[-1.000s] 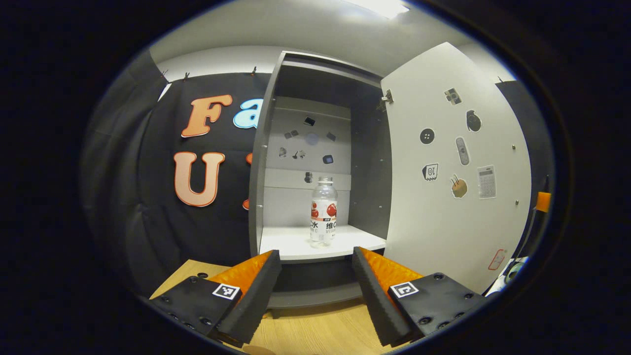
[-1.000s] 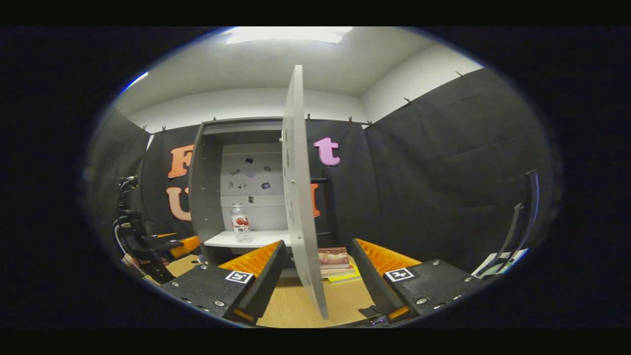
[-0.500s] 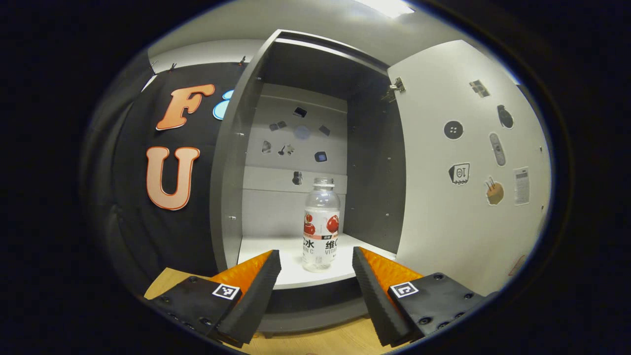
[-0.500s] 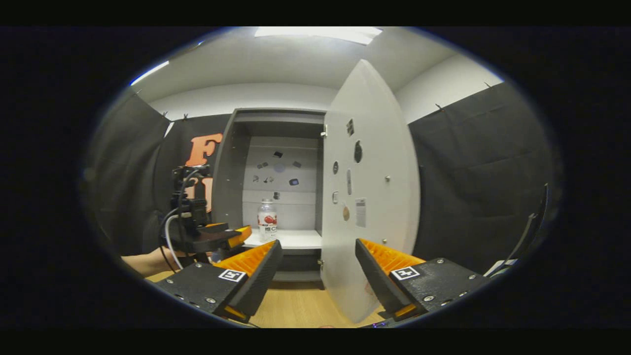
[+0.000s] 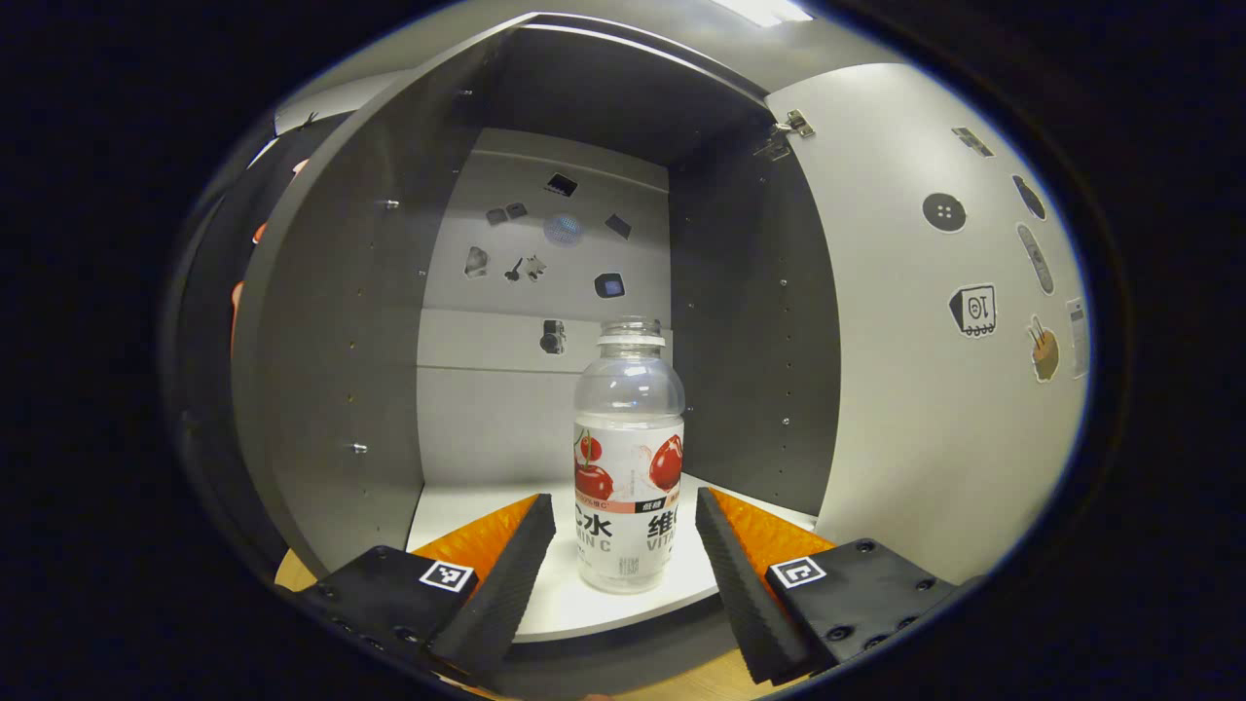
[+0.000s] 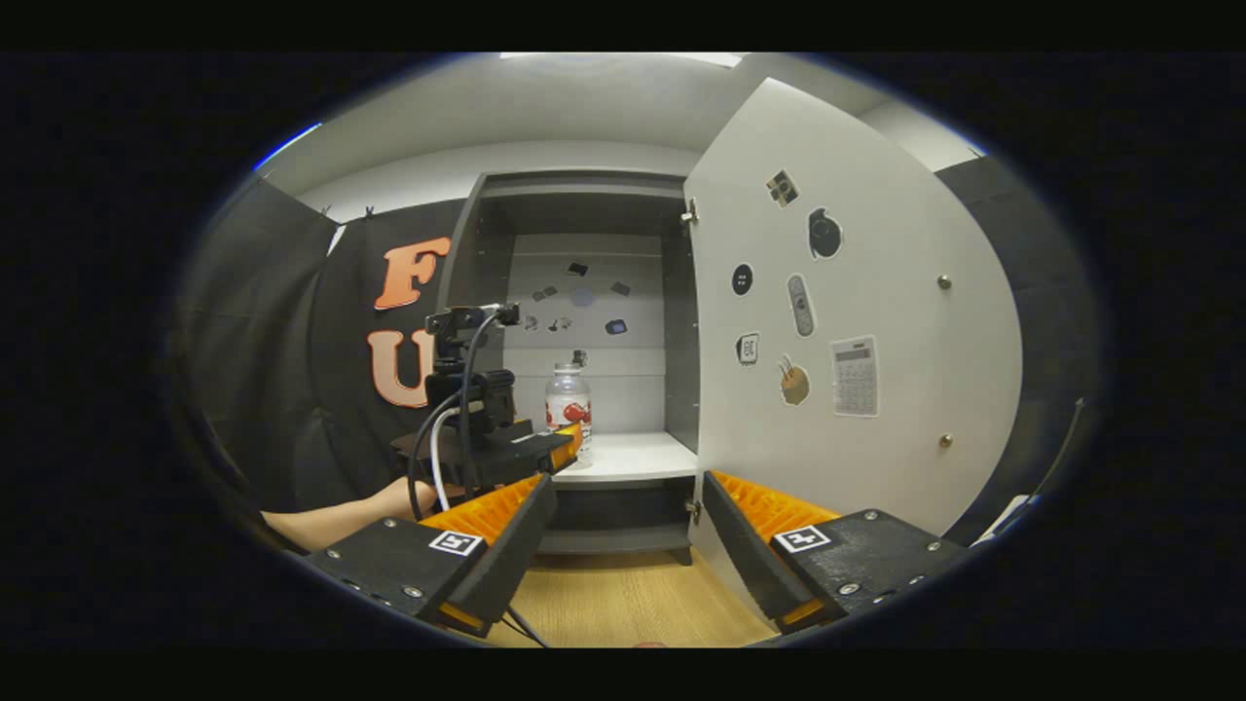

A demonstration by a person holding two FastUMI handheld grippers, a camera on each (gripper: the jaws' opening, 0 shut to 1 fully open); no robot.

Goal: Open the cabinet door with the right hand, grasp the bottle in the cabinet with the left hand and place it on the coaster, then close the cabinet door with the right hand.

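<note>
The left gripper [image 5: 623,574] has pushed in toward the cabinet [image 5: 331,321] since a second ago, and the bottle [image 5: 629,458] now looms large; the door [image 6: 857,321] stands open, so that step looks done; grasping, placing on the coaster and closing remain; the bottle stands upright on the shelf [image 5: 467,506], between the wide-open fingers, untouched; the right gripper [image 6: 628,565] hangs back, open, empty.

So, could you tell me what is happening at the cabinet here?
A person works with a gripper in each hand. The cabinet door stands wide open. The left gripper, fingers apart, is at the front of the shelf, lined up on the upright bottle but not gripping it. The right gripper is open, holding nothing, back from the cabinet.
</note>
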